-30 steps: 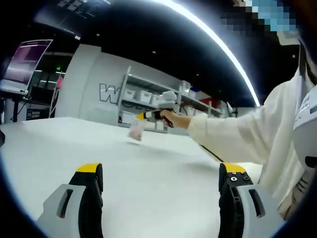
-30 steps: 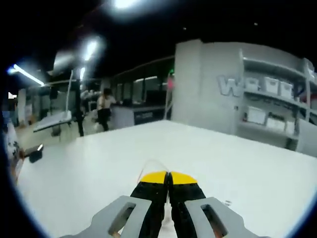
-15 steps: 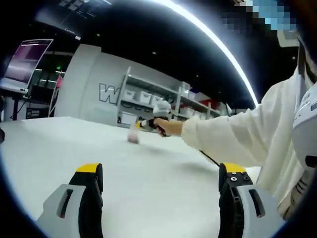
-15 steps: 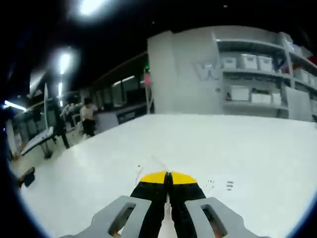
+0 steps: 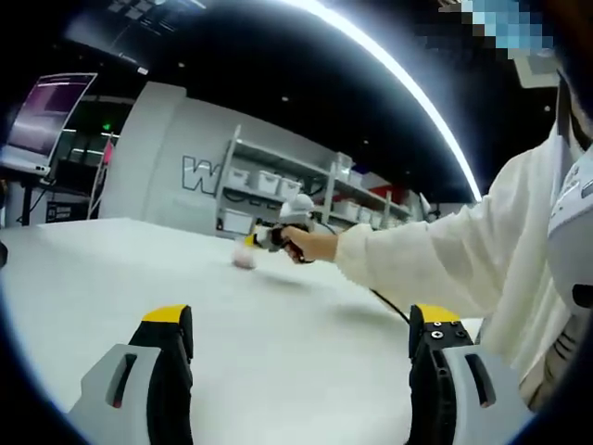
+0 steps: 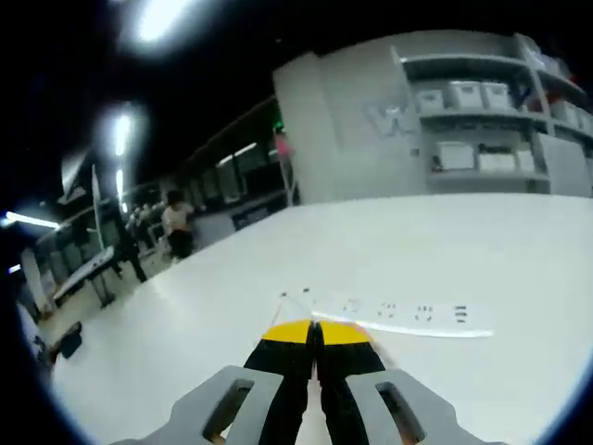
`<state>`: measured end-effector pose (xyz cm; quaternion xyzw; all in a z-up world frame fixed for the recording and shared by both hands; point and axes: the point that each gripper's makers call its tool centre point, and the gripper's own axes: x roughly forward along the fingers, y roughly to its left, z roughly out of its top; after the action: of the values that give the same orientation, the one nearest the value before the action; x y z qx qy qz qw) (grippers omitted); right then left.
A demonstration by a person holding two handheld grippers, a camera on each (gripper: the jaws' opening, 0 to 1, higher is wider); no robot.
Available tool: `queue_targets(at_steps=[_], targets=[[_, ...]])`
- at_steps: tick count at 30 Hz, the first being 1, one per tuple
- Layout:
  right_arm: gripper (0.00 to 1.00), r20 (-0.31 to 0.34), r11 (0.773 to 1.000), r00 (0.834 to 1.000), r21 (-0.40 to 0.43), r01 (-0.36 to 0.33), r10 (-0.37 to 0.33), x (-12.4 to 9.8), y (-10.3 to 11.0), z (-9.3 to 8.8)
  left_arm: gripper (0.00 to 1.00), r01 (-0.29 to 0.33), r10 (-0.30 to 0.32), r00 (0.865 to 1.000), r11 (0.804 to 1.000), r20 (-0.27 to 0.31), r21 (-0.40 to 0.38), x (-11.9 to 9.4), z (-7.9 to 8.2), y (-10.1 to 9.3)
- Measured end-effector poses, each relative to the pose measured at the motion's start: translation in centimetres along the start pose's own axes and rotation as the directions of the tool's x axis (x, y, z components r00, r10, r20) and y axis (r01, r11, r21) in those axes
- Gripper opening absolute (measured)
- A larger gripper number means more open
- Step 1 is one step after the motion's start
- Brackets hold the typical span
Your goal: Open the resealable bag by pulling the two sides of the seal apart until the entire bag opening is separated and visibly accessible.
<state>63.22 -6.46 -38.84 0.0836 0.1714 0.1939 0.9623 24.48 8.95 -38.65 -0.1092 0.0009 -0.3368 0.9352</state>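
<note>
1. While the left claw (image 5: 296, 348) hangs low over the white desk (image 5: 278, 371), its two yellow-tipped jaws stand wide apart with bare desk between them.
2. Farther off across the desk in the left gripper view, a person's hand (image 5: 310, 245) in a white sleeve (image 5: 435, 260) holds the right claw (image 5: 255, 241), which pinches the resealable bag (image 5: 244, 259); the bag looks small, pale and pinkish, hanging just at the desk surface.
3. Seen from the right gripper view, the right claw (image 6: 313, 332) has its jaws pressed together on the clear bag (image 6: 295, 304), whose thin edge juts just past the yellow tips.
4. Just ahead of the tips, a long pale strip with dark marks (image 6: 408, 315) lies flat on the desk (image 6: 463, 250).
5. Behind the desk stands a grey wall with large letters (image 5: 199, 173) and a metal shelf rack of white bins (image 5: 278, 185).
6. A bright ceiling light strip (image 5: 398, 74) arcs overhead, and a monitor (image 5: 51, 116) glows at the left.
7. People stand in the dim room far off (image 6: 176, 222).
</note>
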Motion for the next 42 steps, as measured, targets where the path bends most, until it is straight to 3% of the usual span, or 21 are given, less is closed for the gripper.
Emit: queue_targets(at_steps=[9, 18, 23, 30, 34, 38, 42], targets=[[0.0, -0.07, 0.999, 0.997, -0.044, -0.028, 0.024, -0.2, 1.5, -2.1, 0.96, 0.012, -0.012, 1.0, 1.0, 0.01, 0.005, -0.2, 0.4, -0.2], [0.02, -0.068, 0.994, 0.995, -0.086, -0.073, 0.067, -1.7, 2.5, -1.5, 0.96, 0.013, -0.013, 1.0, 1.0, 0.025, 0.004, -0.5, 0.6, -0.3], [0.05, -0.082, 0.986, 0.994, -0.141, -0.086, 0.075, -2.2, 2.6, -2.0, 0.96, 0.024, -0.024, 0.999, 1.0, 0.027, 0.007, -0.5, 0.5, -0.8], [0.09, -0.078, 0.985, 0.994, -0.147, -0.089, 0.079, -2.2, 2.5, -2.4, 0.96, 0.015, -0.015, 0.999, 1.0, 0.031, 0.007, -0.7, 0.5, -0.7], [0.14, -0.052, 0.984, 0.996, -0.155, -0.084, 0.077, -2.1, 2.4, -2.0, 0.96, 0.01, -0.011, 0.999, 1.0, 0.03, 0.01, -0.6, 0.5, -0.6], [0.2, 0.022, 0.976, 0.999, -0.215, -0.042, 0.048, -2.1, 2.1, -0.7, 0.96, 0.01, -0.01, 0.999, 1.0, 0.03, 0.009, -0.4, 0.4, -0.6], [0.33, 0.058, 0.969, 0.997, -0.244, -0.027, 0.042, -2.2, 2.0, -0.1, 0.96, 0.009, -0.009, 1.0, 1.0, 0.027, 0.009, -0.3, 0.4, -0.7]])
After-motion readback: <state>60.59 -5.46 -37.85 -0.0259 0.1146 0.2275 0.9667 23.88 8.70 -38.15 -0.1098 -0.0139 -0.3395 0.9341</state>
